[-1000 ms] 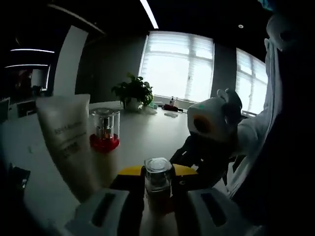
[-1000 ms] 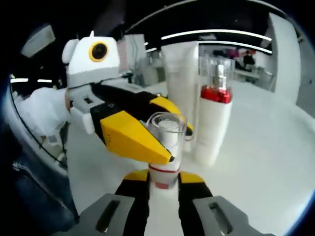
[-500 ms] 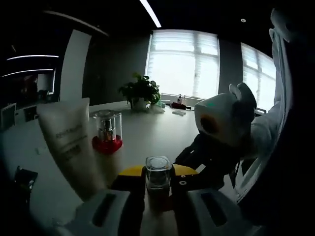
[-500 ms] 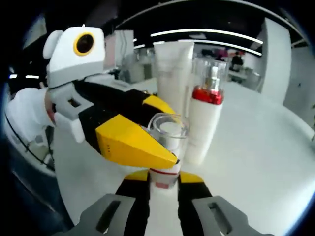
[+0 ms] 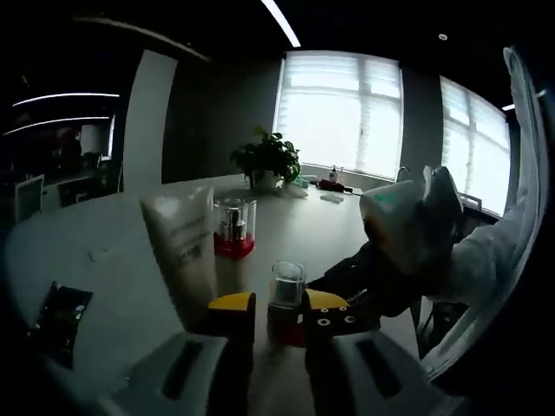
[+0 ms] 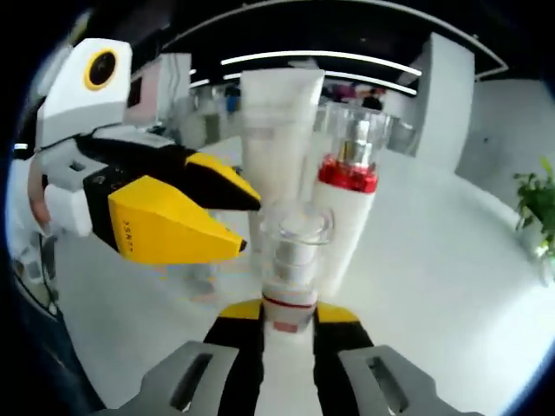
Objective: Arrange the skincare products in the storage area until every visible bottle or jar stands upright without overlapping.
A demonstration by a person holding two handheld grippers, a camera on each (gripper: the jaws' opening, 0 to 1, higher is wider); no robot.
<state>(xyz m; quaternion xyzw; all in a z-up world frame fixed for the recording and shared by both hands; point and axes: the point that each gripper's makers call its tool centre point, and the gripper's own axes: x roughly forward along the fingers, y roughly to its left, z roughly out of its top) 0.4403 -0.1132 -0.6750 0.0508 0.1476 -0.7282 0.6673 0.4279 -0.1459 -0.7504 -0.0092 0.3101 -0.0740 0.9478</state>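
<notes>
A small bottle (image 6: pixel 290 260) with a clear cap and a red band stands upright on the white table (image 6: pixel 451 286), and my right gripper (image 6: pixel 288 314) is shut on its base. Just behind it stand a white tube (image 6: pixel 276 130) and a white pump bottle (image 6: pixel 347 208) with a red collar, both upright. My left gripper (image 6: pixel 250 225) hangs open to the left, its yellow tips clear of the small bottle. In the left gripper view the small bottle (image 5: pixel 286 290) sits just past my open left gripper (image 5: pixel 277 305), with the tube (image 5: pixel 184 247) and pump bottle (image 5: pixel 234 232) beyond.
A potted plant (image 5: pixel 269 160) and small items stand at the table's far end by the windows. A dark flat object (image 5: pixel 59 314) lies on the table at the left. A person's white sleeve (image 5: pixel 494 251) is at the right. Open tabletop (image 5: pixel 303 230) lies beyond the bottles.
My left gripper has drawn back from the small bottle, its yellow jaws no longer overlapping it. The right gripper stays shut on the bottle. Both views have shifted.
</notes>
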